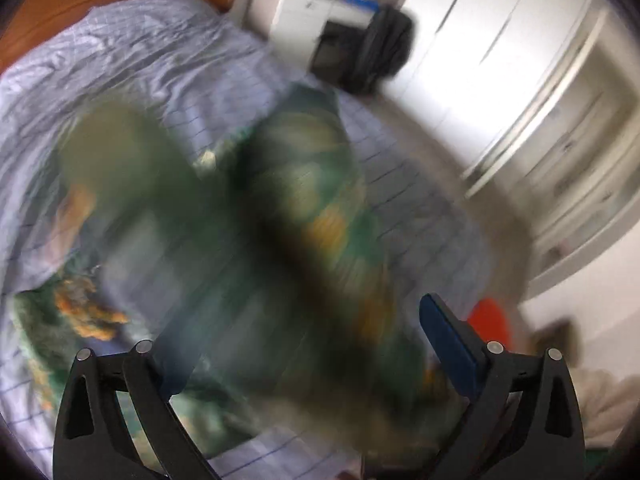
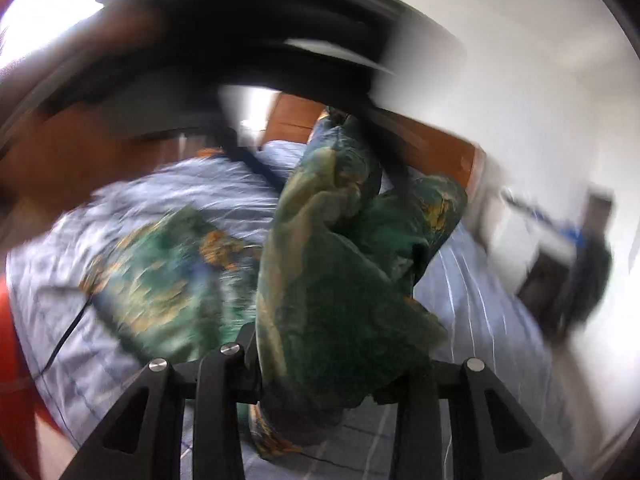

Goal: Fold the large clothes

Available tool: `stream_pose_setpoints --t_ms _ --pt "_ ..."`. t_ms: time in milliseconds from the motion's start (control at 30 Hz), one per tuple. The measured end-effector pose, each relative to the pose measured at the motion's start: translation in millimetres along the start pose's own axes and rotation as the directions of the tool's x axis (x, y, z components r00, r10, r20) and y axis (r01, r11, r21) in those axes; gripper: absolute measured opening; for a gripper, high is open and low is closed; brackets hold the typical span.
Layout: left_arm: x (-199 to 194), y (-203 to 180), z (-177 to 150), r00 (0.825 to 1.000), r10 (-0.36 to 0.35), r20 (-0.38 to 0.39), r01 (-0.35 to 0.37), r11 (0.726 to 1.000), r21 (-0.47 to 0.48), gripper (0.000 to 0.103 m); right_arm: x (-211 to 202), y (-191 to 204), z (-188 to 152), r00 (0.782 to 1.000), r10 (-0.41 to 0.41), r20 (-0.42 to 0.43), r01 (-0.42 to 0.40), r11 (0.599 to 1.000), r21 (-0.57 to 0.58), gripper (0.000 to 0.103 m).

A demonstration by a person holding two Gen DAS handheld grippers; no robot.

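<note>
Crumpled green-and-orange patterned garment [image 2: 336,280] bunched on pale blue checked bedsheet [image 1: 152,64], right gripper [image 2: 332,376] pinching it, left gripper [image 1: 296,344] spread around its blurred fabric, black backpack [image 1: 384,48] beyond the bed.

We see a soft, matt green cloth garment [image 2: 340,288] with orange and tan print, bunched in folds. The bed [image 1: 168,64] wears thin, wrinkled lilac cloth with fine lines. Its headboard [image 2: 432,140] looks like smooth orange-brown wood. The right hand-held gripper [image 2: 328,384] is matt black plastic with shiny metal pins; the wardrobe [image 1: 480,40] looks smooth white.
</note>
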State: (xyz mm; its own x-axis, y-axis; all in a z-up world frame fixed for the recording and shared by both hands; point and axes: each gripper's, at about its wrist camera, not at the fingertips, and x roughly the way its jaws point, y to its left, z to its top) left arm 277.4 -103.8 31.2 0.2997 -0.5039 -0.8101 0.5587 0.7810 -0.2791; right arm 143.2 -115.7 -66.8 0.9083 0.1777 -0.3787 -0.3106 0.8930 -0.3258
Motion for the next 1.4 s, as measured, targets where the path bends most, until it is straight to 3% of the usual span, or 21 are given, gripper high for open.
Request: stream_pose_setpoints --t_ms 67,133,167,200,233,300,367,433,500,600,667,733,867,967,1067,1100,1233,1400 --pt "12 9 -5 0.99 0.111 -0.084 -0.113 0.993 -0.022 0.1 -4 34 -2 1.0 0.017 0.022 -0.014 0.99 -0.142 0.036" --pt "18 20 -14 0.975 0.192 -0.113 -0.196 0.98 -0.026 0.097 0 58 -3 0.999 0.033 0.033 -0.024 0.972 -0.233 0.036" --pt "19 28 -20 0.966 0.229 -0.121 -0.235 0.971 -0.037 0.067 -1 64 -4 0.998 0.041 0.037 -0.03 0.968 -0.249 0.036" --pt "20 40 -24 0.963 0.234 -0.137 -0.244 0.968 -0.062 0.045 -1 68 -5 0.998 0.054 0.038 -0.042 0.965 -0.258 0.036" --pt "18 53 -28 0.975 0.172 -0.139 -0.188 0.976 -0.108 0.042 -3 69 -7 0.997 0.069 0.032 -0.059 0.967 -0.249 0.036" --pt "10 79 -35 0.987 0.098 -0.126 -0.119 0.978 -0.172 0.035 0 64 -5 0.99 0.14 -0.004 -0.138 0.969 -0.202 0.05" --pt "-5 106 -41 0.993 0.08 -0.092 -0.096 0.978 -0.187 0.035 -9 53 -1 0.965 0.262 -0.026 -0.263 0.957 -0.122 0.055" --pt "-24 137 -49 0.996 0.07 -0.057 -0.081 0.973 -0.218 0.035 -17 30 5 0.923 0.383 -0.022 -0.383 0.924 0.014 0.055" --pt "-39 164 -62 0.996 0.081 -0.032 -0.087 0.968 -0.235 0.035 -16 6 11 0.901 0.434 -0.006 -0.429 0.893 0.133 0.055" --pt "-47 204 -72 0.992 0.12 -0.024 -0.122 0.956 -0.267 0.036 2 -26 22 0.902 0.432 -0.018 -0.414 0.876 0.246 0.055" --pt "-49 223 -87 0.992 0.124 -0.025 -0.126 0.943 -0.309 0.036 21 -28 32 0.904 0.426 -0.023 -0.408 0.878 0.249 0.049" --pt "-50 241 -105 0.994 0.111 -0.02 -0.111 0.93 -0.351 0.036 39 -21 42 0.888 0.459 -0.039 -0.438 0.867 0.237 0.045" --pt "-52 265 -135 0.997 0.077 0.017 -0.063 0.909 -0.411 0.039 76 18 48 0.83 0.551 -0.093 -0.525 0.826 0.206 0.045" --pt "-45 274 -142 0.998 0.059 0.031 -0.037 0.885 -0.464 0.044 99 51 37 0.807 0.563 -0.177 -0.543 0.826 0.149 0.045" --pt "-24 289 -159 0.999 0.007 0.034 0.012 0.856 -0.517 0.051 133 71 14 0.737 0.596 -0.32 -0.561 0.802 0.202 0.043" --pt "-19 292 -166 0.999 -0.009 0.046 0.032 0.848 -0.529 0.051 141 75 5 0.725 0.595 -0.348 -0.554 0.803 0.219 0.043" --pt "-9 303 -178 0.994 -0.043 0.101 0.093 0.827 -0.555 0.052 149 81 -3 0.726 0.586 -0.359 -0.536 0.81 0.238 0.043" --pt "-6 303 -182 0.991 -0.051 0.126 0.113 0.824 -0.555 0.053 160 69 40 0.657 0.631 -0.413 -0.555 0.775 0.302 0.043"
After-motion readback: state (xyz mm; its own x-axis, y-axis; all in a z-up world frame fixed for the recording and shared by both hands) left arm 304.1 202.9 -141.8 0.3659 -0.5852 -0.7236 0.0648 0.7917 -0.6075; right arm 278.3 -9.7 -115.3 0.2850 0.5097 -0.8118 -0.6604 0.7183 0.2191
